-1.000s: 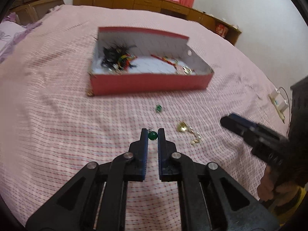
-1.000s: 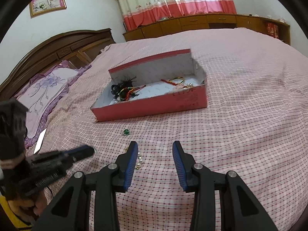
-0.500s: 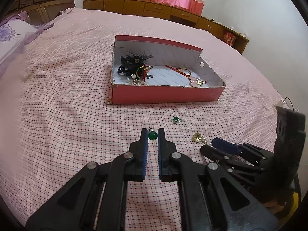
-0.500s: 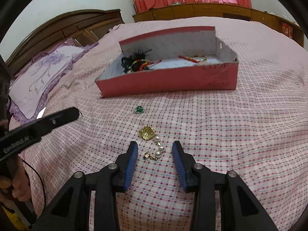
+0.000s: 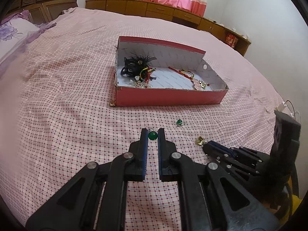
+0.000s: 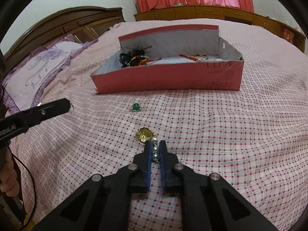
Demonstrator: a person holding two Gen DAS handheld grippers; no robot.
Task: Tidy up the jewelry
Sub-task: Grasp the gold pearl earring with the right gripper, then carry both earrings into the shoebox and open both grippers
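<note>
Our left gripper (image 5: 153, 135) clamps a green bead earring (image 5: 152, 135) above the bed (image 5: 77, 96). Our right gripper (image 6: 156, 150) pinches the pearl earring (image 6: 155, 150) lying on the bed, its gold end (image 6: 143, 134) at eleven o'clock. Another green earring (image 6: 136, 107) lies between it and the red box (image 6: 167, 77) at twelve o'clock.

Box (image 5: 169, 96) sits on the bed (image 5: 67, 96); bead (image 5: 180, 122) before it; pendant (image 6: 144, 134) probably nearer.
</note>
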